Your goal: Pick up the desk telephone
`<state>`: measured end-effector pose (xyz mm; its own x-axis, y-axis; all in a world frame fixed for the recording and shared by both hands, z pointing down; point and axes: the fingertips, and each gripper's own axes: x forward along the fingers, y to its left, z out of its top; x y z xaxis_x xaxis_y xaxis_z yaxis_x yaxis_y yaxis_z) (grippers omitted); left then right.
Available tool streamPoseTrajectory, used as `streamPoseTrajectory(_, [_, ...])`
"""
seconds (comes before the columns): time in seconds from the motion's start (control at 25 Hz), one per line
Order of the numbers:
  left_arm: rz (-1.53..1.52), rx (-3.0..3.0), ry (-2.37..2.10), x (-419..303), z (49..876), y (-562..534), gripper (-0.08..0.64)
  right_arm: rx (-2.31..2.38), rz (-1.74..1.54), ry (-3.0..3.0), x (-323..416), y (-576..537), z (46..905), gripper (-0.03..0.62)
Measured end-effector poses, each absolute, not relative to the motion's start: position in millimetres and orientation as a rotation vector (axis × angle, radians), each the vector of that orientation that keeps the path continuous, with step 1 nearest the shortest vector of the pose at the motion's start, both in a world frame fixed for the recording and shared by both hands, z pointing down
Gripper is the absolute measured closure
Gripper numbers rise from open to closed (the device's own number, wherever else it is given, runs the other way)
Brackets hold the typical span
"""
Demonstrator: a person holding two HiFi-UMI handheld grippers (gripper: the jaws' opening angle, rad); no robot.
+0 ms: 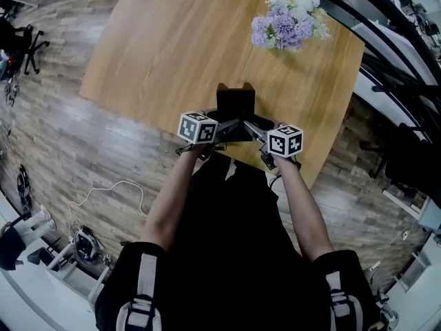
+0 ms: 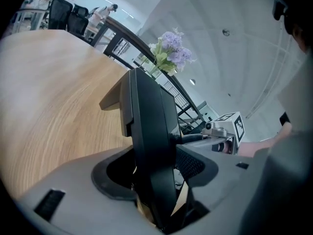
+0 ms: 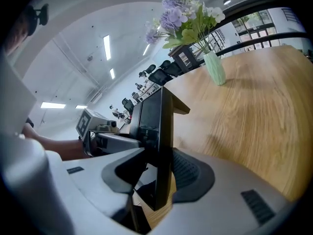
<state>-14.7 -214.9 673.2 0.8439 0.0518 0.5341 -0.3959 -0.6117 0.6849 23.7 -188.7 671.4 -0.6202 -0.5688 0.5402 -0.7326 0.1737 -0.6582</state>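
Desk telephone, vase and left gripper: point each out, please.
desk telephone [image 1: 235,103], head view, top of its black body.
vase [image 3: 214,68], right gripper view, middle of its pale green body.
left gripper [image 2: 155,169], left gripper view, midway between jaws clamping the desk telephone.

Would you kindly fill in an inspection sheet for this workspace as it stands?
Surface: wooden table, light grain.
Job's things: black desk telephone near the table's near edge, gripped from both sides; whether it has left the table cannot be told.
Clutter: vase of purple and white flowers at the far corner, apart from the telephone.
Grippers: left tool and right tool each shut on the telephone.
Cables: white cable loose on the floor; none seen on the telephone.
Surroundings: wood-pattern floor, office chairs, railing.
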Motion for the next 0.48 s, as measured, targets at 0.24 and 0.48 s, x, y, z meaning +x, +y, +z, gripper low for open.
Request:
streamPoseTrajectory(0.24, [0.624,2.154,-0.293,-9,658,-203,0.287,1.235,1.41,-2.289,31,-179,656,0.414])
streamPoseTrajectory(0.48, [0.608,2.173,-0.322,-6,642,-192,0.287,1.218,1.383,-2.322,34,-168,641,0.416])
